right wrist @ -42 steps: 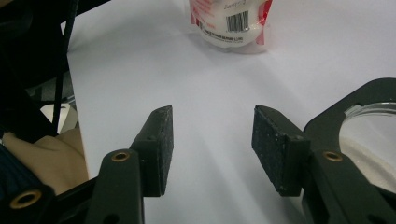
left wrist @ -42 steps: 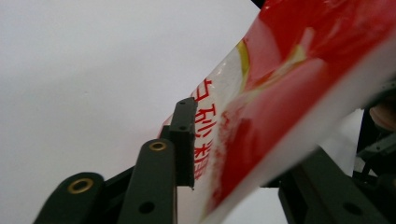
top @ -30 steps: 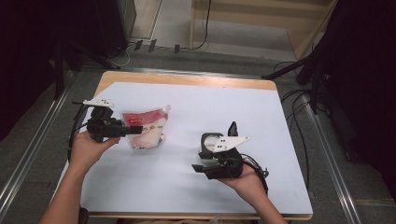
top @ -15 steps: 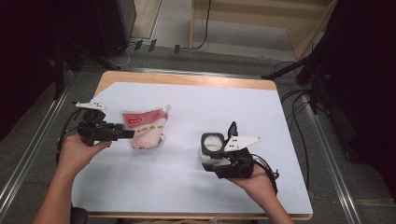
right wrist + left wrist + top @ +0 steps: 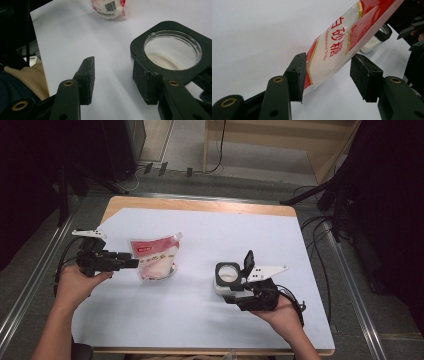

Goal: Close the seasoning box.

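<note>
A red and white sugar pouch (image 5: 154,259) rests on the white table cover (image 5: 200,235) at the left. My left gripper (image 5: 131,263) reaches in from its left side. In the left gripper view the pouch (image 5: 337,47) hangs between the jaws. One pad (image 5: 298,75) touches its edge and the other stands clear of it. These jaws have just been opening, and my left gripper (image 5: 332,75) is open. A glass jar (image 5: 227,274) with a black collar and raised flip lid (image 5: 248,260) holds white powder. My right gripper (image 5: 224,292) sits just in front of it. My right gripper (image 5: 116,81) is open on nothing after closing a little, with one pad (image 5: 146,81) against the collar of the jar (image 5: 172,50).
The pouch's barcoded bottom (image 5: 108,8) faces the right gripper across bare cover. The table's near edge (image 5: 210,351) lies below both forearms. Cables (image 5: 312,227) trail off the right side, and metal rails (image 5: 30,285) flank the table.
My right gripper has drawn back toward the person and to the right, uncovering the jar's open mouth. My left gripper has slid slightly left, away from the pouch.
</note>
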Motion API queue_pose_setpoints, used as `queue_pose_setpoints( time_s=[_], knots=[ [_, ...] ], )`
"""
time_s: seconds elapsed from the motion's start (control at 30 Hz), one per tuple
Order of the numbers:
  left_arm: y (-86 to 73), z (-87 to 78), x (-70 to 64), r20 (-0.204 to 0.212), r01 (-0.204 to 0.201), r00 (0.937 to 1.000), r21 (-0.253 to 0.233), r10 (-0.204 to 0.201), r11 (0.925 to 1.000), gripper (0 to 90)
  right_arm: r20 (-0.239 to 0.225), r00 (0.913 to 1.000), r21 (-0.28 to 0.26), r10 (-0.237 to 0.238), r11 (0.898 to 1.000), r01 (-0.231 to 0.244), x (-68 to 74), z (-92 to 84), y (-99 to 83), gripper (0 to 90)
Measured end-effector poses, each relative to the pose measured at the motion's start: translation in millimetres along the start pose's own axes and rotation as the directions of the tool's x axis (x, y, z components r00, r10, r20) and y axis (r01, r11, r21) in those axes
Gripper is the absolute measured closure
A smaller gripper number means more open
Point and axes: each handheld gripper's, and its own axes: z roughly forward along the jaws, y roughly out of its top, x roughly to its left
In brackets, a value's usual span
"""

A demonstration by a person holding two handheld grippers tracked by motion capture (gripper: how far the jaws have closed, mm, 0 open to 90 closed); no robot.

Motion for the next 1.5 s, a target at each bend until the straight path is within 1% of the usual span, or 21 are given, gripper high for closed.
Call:
queue_pose_setpoints(
  time_s=[0.1, 0.17, 0.23, 0.27, 0.33, 0.47, 0.53, 0.6, 0.7, 0.77, 0.9, 0.93, 0.97, 1.0, 1.07, 1.1, 1.13, 1.2, 1.33, 1.37, 1.5],
  knots=[
    [-0.5, -1.4, 0.9, 0.005, 0.011, 0.9999, -0.003, -0.011, 0.9999, 48.0, 0.009, 1.0, -0.001, 0.004, 1.0, -0.004, -1.2, -3.8, -1.4, 53.2],
    [-0.6, -3.0, 1.8, 0.004, 0.006, 1.0, -0.001, -0.006, 1.0, 48.0, 0.016, 0.9999, -0.004, 0.003, 1.0, -0.003, -2.9, -7.1, -2.6, 53.7],
    [-0.8, -5.3, 1.8, 0.007, 0.013, 0.9999, 0.0, -0.013, 0.9999, 48.0, 0.026, 0.9996, -0.009, 0.009, 1.0, -0.009, -4.5, -10.1, -3.5, 54.5],
    [-1.4, -6.7, 1.7, 0.012, 0.018, 0.9998, -0.014, -0.017, 0.9998, 48.0, 0.027, 0.9995, -0.01, 0.018, 1.0, -0.018, -5.2, -11.9, -4.1, 54.7],
    [-1.8, -9.5, 2.4, 0.002, 0.017, 0.9999, -0.017, -0.017, 0.9997, 48.1, 0.034, 0.9992, -0.016, 0.023, 1.0, -0.023, -7.6, -15.3, -5.4, 55.8],
    [-2.9, -14.0, 5.8, -0.007, 0.032, 0.9995, -0.033, -0.032, 0.9989, 48.2, 0.043, 0.9985, -0.026, 0.033, 0.999, -0.032, -12.3, -22.5, -7.5, 58.3],
    [-3.2, -14.3, 7.4, -0.001, 0.034, 0.9994, -0.031, -0.034, 0.9989, 48.1, 0.045, 0.9982, -0.033, 0.041, 0.999, -0.04, -15.0, -26.0, -8.3, 60.1],
    [-3.2, -13.6, 7.8, -0.003, 0.031, 0.9995, -0.027, -0.031, 0.9992, 48.0, 0.045, 0.9969, -0.036, 0.065, 0.997, -0.064, -17.6, -30.3, -9.6, 62.9],
    [-3.5, -14.0, 8.5, -0.003, 0.031, 0.9995, -0.025, -0.031, 0.9992, 47.7, 0.053, 0.995, -0.04, 0.085, 0.996, -0.083, -20.9, -38.1, -13.0, 66.4],
    [-3.6, -14.7, 8.4, -0.001, 0.037, 0.9993, -0.022, -0.037, 0.9991, 47.7, 0.064, 0.9939, -0.046, 0.089, 0.995, -0.087, -23.0, -41.5, -14.9, 68.5],
    [-3.9, -17.6, 8.7, -0.009, 0.027, 0.9996, -0.021, -0.027, 0.9994, 48.0, 0.076, 0.9926, -0.053, 0.095, 0.994, -0.091, -26.7, -46.7, -16.0, 72.2],
    [-4.1, -18.3, 9.4, -0.016, 0.031, 0.9994, -0.023, -0.031, 0.9993, 48.0, 0.08, 0.9925, -0.055, 0.092, 0.995, -0.088, -27.6, -47.7, -16.3, 73.0],
    [-4.5, -20.0, 11.0, -0.02, 0.047, 0.9987, -0.024, -0.048, 0.9986, 48.0, 0.078, 0.9919, -0.057, 0.1, 0.994, -0.096, -27.9, -48.2, -16.6, 74.3],
    [-5.1, -21.4, 12.8, -0.023, 0.059, 0.9979, -0.029, -0.06, 0.9978, 48.0, 0.076, 0.9909, -0.06, 0.111, 0.992, -0.107, -29.7, -48.7, -17.0, 75.3],
    [-5.9, -23.0, 15.7, -0.036, 0.072, 0.9967, -0.041, -0.073, 0.9966, 48.2, 0.087, 0.9876, -0.057, 0.131, 0.99, -0.126, -32.2, -49.2, -17.5, 79.2],
    [-6.0, -23.4, 16.8, -0.039, 0.073, 0.9965, -0.038, -0.074, 0.9966, 48.3, 0.092, 0.9864, -0.055, 0.136, 0.99, -0.131, -33.6, -49.8, -17.8, 80.9],
    [-6.0, -23.3, 17.4, -0.04, 0.072, 0.9965, -0.038, -0.073, 0.9967, 48.3, 0.088, 0.9864, -0.057, 0.138, 0.989, -0.134, -35.2, -50.2, -18.1, 82.3],
    [-5.8, -21.8, 17.3, -0.043, 0.066, 0.9968, -0.041, -0.068, 0.997, 48.2, 0.098, 0.9842, -0.056, 0.148, 0.988, -0.143, -37.7, -51.6, -18.6, 84.9],
    [-4.9, -19.2, 16.9, -0.053, 0.052, 0.9971, -0.037, -0.054, 0.998, 47.9, 0.12, 0.9804, -0.064, 0.156, 0.987, -0.15, -43.8, -54.1, -19.4, 87.1],
    [-4.8, -18.4, 15.9, -0.056, 0.057, 0.9967, -0.039, -0.059, 0.9976, 47.8, 0.124, 0.9786, -0.072, 0.164, 0.985, -0.156, -46.4, -53.5, -19.3, 87.7],
    [-4.1, -16.4, 15.0, -0.058, 0.043, 0.9973, -0.026, -0.044, 0.9987, 47.9, 0.136, 0.9731, -0.081, 0.186, 0.981, -0.177, -54.9, -48.4, -17.5, 88.1]
  ],
)
